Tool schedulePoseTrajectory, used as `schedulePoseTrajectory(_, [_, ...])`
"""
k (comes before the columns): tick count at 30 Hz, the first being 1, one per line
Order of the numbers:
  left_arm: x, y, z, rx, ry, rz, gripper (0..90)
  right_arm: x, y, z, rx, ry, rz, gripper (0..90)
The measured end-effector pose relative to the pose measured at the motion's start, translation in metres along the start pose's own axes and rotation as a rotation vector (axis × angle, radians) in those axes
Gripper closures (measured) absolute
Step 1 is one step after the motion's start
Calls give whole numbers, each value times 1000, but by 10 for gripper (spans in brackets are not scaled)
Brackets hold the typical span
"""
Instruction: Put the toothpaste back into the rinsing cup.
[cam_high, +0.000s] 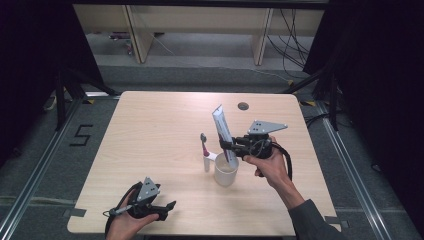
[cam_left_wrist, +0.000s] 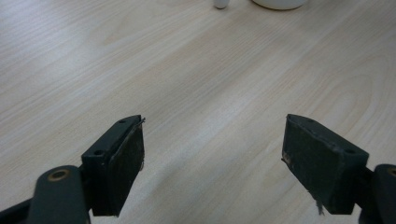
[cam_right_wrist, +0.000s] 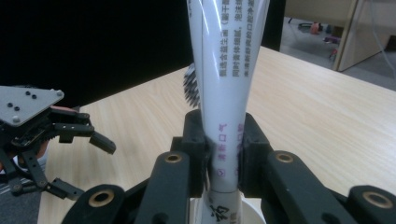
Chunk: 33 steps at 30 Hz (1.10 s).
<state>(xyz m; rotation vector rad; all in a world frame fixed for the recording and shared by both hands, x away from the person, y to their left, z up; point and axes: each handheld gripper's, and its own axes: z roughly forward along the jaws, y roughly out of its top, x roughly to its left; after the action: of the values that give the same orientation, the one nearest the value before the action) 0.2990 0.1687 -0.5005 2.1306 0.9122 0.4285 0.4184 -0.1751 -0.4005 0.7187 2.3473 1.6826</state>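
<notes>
The right gripper (cam_right_wrist: 219, 154) clamps the toothpaste tube (cam_right_wrist: 224, 93) upright at frame centre, its lower end already inside the white cup (cam_high: 226, 172); letting go remains. The toothbrush (cam_high: 204, 150) stands just left of the cup. The left gripper (cam_high: 165, 207) waits wide and empty at lower left.

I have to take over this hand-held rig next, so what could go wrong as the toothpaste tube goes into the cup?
1. The cup looks light and no gripper steadies it; the tall toothpaste tube could tip it once the right gripper lets go.
2. The toothbrush stands close beside the cup, so a sideways nudge may topple it.
3. The left gripper rests open, far off near the table edge, too distant to catch anything.
</notes>
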Motion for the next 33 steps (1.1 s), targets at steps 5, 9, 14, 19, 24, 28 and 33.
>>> schedulePoseTrajectory(5, [0,0,0,0,-1,0,206,1,-8,5,17,15,34,770])
schedulePoseTrajectory(9, [0,-1,0,2,-2,0,206,1,-15,9,25,10,21,770])
schedulePoseTrajectory(14, [0,-1,0,5,-4,3,206,0,-21,13,28,20,19,769])
schedulePoseTrajectory(19, [-1,-2,0,8,-4,0,206,-1,-26,15,46,23,21,768])
schedulePoseTrajectory(24, [0,-2,-1,5,-2,2,206,1,-31,17,61,13,42,768])
schedulePoseTrajectory(28, [0,-2,-1,7,2,2,206,0,-33,19,75,16,24,766])
schedulePoseTrajectory(33, [0,-2,-1,10,2,4,206,1,-36,21,98,19,31,765])
